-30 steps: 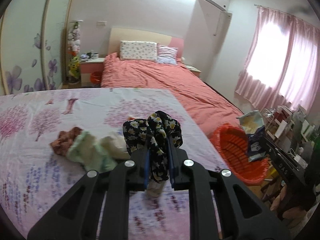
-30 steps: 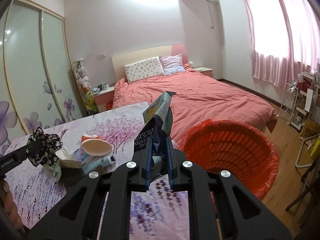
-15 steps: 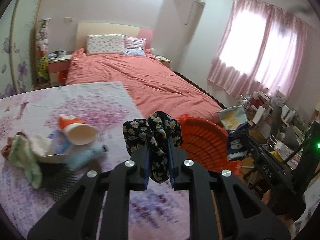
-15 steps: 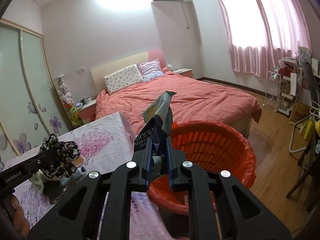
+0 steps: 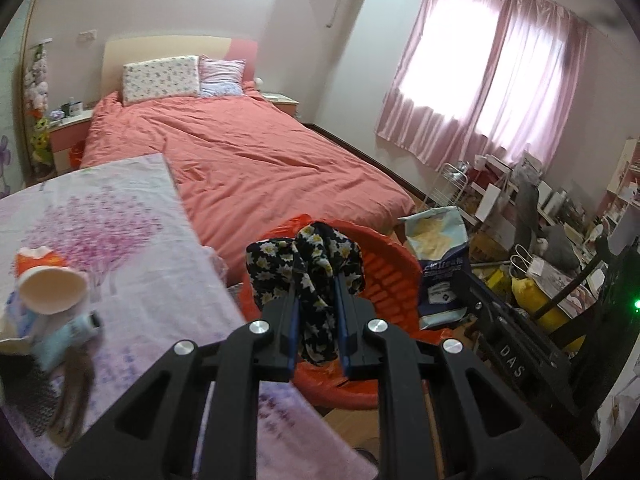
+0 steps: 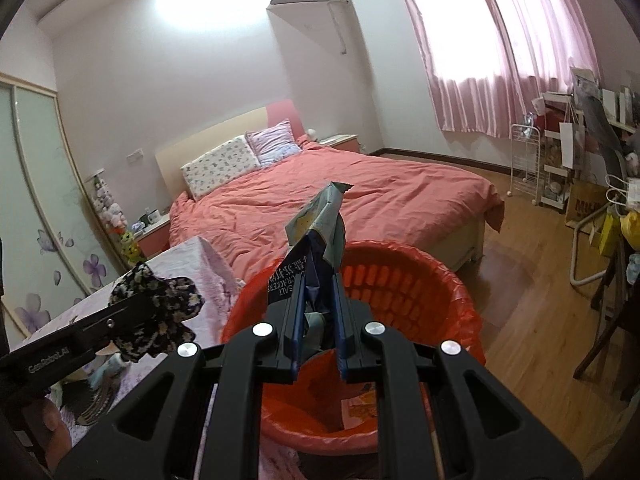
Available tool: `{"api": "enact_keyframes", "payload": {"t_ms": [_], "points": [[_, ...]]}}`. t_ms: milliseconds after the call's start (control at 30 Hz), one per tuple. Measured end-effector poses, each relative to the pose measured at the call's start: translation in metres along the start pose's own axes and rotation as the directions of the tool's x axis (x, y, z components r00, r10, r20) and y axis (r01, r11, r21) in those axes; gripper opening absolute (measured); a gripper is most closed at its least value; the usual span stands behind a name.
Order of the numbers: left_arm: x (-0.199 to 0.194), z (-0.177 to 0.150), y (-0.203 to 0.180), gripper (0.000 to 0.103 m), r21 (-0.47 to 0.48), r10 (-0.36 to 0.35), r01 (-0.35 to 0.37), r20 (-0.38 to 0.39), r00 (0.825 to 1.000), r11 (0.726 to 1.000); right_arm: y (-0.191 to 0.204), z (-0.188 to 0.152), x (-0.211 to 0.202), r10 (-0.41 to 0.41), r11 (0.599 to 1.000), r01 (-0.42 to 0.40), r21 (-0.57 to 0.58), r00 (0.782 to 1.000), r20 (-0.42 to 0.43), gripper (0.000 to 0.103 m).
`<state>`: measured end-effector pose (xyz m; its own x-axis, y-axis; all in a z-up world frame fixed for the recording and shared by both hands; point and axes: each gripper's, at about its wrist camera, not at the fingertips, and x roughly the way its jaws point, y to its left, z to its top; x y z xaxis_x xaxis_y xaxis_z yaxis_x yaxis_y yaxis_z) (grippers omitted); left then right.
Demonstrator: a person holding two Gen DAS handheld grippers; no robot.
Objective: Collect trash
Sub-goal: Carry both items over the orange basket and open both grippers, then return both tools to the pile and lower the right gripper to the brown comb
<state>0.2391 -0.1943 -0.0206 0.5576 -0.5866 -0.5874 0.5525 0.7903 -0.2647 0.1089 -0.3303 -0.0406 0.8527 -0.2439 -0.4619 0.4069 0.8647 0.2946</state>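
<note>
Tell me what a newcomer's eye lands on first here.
The red basket in the foreground beside the table, with both grippers at it. The left gripper clamps a flowered cloth; the right gripper clamps a snack bag over the basket. Behind lies the pink bed.

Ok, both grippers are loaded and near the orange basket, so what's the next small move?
Probably open the right gripper: its blue cracker packet already hangs over the orange plastic-lined basket, so it should drop inside. The left gripper, shut on the black daisy-print cloth, looks nearer the basket's rim.
</note>
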Motion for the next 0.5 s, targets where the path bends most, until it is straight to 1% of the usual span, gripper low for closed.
{"api": "enact_keyframes", "payload": {"t_ms": [100, 133, 167, 200, 233, 267, 333, 367, 467, 500], "points": [[0.022, 0.005, -0.008, 0.017, 0.006, -0.011, 0.011, -0.018, 1.0, 1.0, -0.009, 0.001, 0.007, -0.011, 1.0, 0.011, 0.016, 1.0, -0.01, 0.013], [0.026, 0.005, -0.009, 0.018, 0.003, -0.013, 0.013, -0.023, 1.0, 1.0, -0.012, 0.002, 0.009, -0.012, 1.0, 0.013, 0.02, 1.0, -0.014, 0.013], [0.035, 0.005, -0.011, 0.025, -0.001, -0.011, 0.011, -0.034, 0.999, 1.0, -0.015, 0.002, 0.014, -0.015, 1.0, 0.015, 0.024, 1.0, -0.022, 0.013], [0.041, 0.005, -0.011, 0.028, -0.003, -0.009, 0.009, -0.041, 0.999, 1.0, -0.017, 0.003, 0.016, -0.014, 1.0, 0.015, 0.026, 0.999, -0.028, 0.014], [0.046, 0.005, -0.012, 0.034, -0.003, -0.003, 0.003, -0.047, 0.999, 1.0, -0.018, 0.003, 0.017, -0.012, 1.0, 0.013, 0.028, 0.999, -0.035, 0.014], [0.05, 0.005, -0.012, 0.038, -0.002, 0.0, 0.0, -0.054, 0.999, 1.0, -0.019, 0.003, 0.02, -0.007, 0.999, 0.009, 0.035, 0.999, -0.043, 0.016], [0.059, 0.004, -0.011, 0.043, 0.001, 0.01, -0.01, -0.071, 0.997, 1.0, -0.02, 0.001, 0.021, -0.005, 0.999, 0.008, 0.045, 0.998, -0.055, 0.022], [0.063, 0.004, -0.01, 0.044, 0.001, 0.018, -0.018, -0.078, 0.997, 1.0, -0.023, 0.0, 0.023, -0.011, 0.999, 0.014, 0.05, 0.998, -0.063, 0.027], [0.065, 0.0, -0.001, 0.048, -0.007, 0.043, -0.044, -0.09, 0.995, 0.999, -0.023, -0.005, 0.02, -0.024, 0.998, 0.027, 0.051, 0.997, -0.074, 0.029], [0.064, -0.002, 0.003, 0.049, -0.003, 0.062, -0.063, -0.089, 0.994, 0.998, -0.021, -0.005, 0.02, -0.029, 0.998, 0.033, 0.046, 0.997, -0.076, 0.03]]}}
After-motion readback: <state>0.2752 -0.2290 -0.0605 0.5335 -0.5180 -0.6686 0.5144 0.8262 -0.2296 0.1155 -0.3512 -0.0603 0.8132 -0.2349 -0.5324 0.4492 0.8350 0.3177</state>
